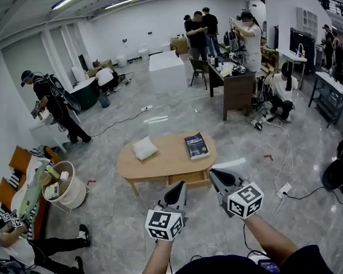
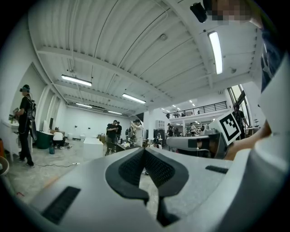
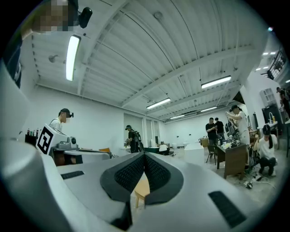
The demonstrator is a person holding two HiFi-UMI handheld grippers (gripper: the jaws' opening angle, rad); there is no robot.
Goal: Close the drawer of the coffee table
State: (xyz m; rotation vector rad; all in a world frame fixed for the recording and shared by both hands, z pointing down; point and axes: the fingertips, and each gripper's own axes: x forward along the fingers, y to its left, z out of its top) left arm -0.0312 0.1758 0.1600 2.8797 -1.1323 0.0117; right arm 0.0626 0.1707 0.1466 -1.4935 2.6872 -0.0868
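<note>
The coffee table (image 1: pixel 167 161) is a low oval of pale wood on short legs, standing at 12 o'clock from the person, just past both gripper tips. Its long axis runs 9 to 3 o'clock. A dark book (image 1: pixel 196 145) lies toward its 3 o'clock end and a white cushion (image 1: pixel 144 147) toward 9. The drawer (image 1: pixel 194 179) fronts the 6 o'clock side; how far out it stands cannot be told. The left gripper (image 1: pixel 181 184) and the right gripper (image 1: pixel 212 172) each have their jaws pressed together at the tips, holding nothing.
</note>
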